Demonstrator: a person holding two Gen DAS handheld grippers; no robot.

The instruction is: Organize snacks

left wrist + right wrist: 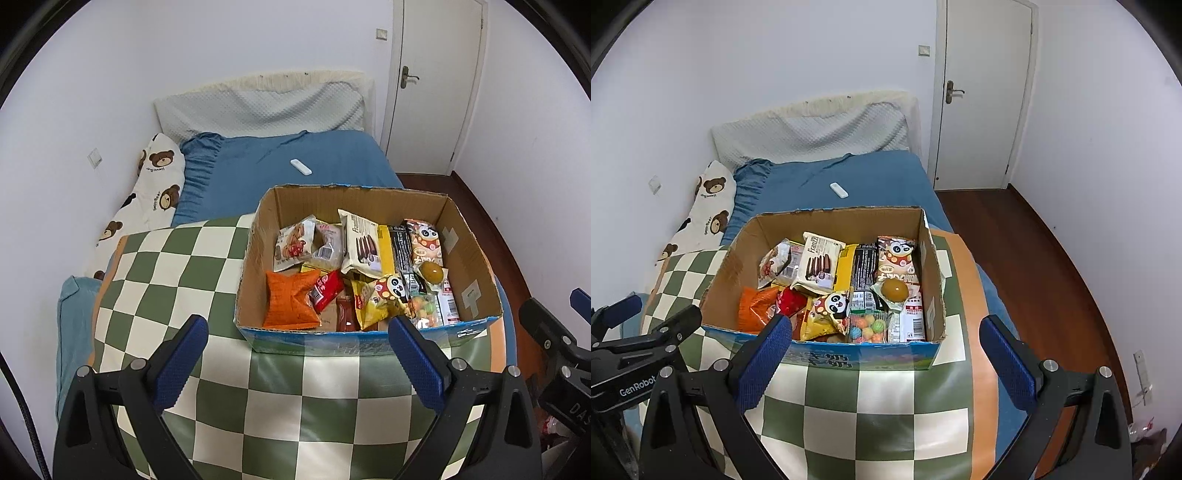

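Corrugated cardboard box (pixel 469 254) is sitting on the glossy checkered surface (pixel 177 266), brimming with crinkly snack packets (pixel 291 304). Before it, left gripper (pixel 298 362) and right gripper (pixel 886 363) are hovering, ribbed blue fingers (pixel 762 363) spread wide, gripping nothing.

White walls (pixel 92 74) all round, evenly lit. Far right, a closed white door (pixel 982 92) with a brass lever handle (pixel 951 92); a small switch plate (pixel 924 50) on the wall just left of it. Dark red-brown wood floor (pixel 1015 236) along the right side. Along the left wall, a bed with a blue sheet (pixel 314 155), a pale quilted headboard cushion (pixel 266 107) at the far end, a bear-print pillow (pixel 155 188) against the left wall. A small white remote (pixel 300 167) on the sheet. Nearer, a green-and-cream checked cover (pixel 258 406) with an orange border.
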